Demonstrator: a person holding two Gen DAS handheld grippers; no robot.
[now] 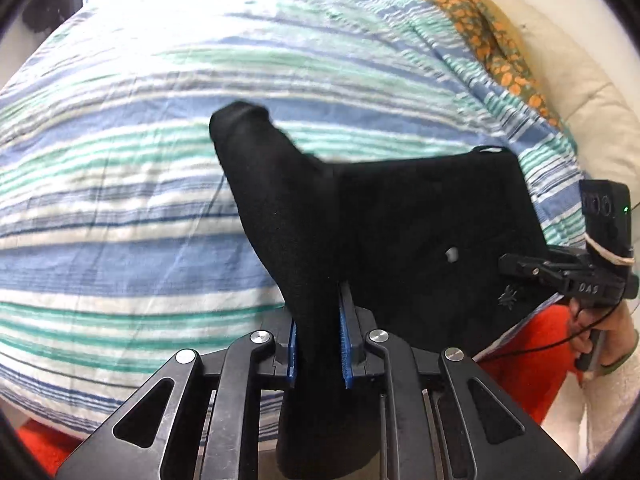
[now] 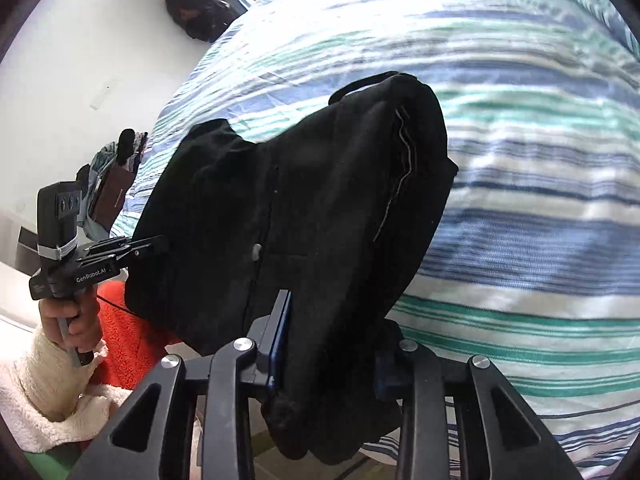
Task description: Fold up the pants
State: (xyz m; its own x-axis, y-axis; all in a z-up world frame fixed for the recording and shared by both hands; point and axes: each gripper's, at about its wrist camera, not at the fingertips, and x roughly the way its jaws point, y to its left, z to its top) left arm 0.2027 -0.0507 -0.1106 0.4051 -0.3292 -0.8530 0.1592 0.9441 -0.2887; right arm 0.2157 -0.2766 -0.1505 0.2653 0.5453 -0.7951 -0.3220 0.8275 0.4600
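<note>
The left hand-held gripper [image 1: 318,344] points out over the bed, and its 2 blue pads [image 1: 345,354] are pressed tight on a fold of the soft black pants [image 1: 420,240]. The right hand-held gripper [image 2: 332,360] points the same way and is squeezed on another bunch of the same pants.

The pants hang in the air between the 2 hand-held grippers, just above the bed cover with blue, green and white stripes [image 1: 120,200]. One part of the pants sticks up in front of the left hand-held gripper.

The left view shows a yellow cloth with orange flowers [image 1: 492,36] far ahead on the right. The right view does not show it. The right view shows the person's left hand [image 2: 74,322] in a fluffy white sleeve [image 2: 44,384], wrapped around the handle.
</note>
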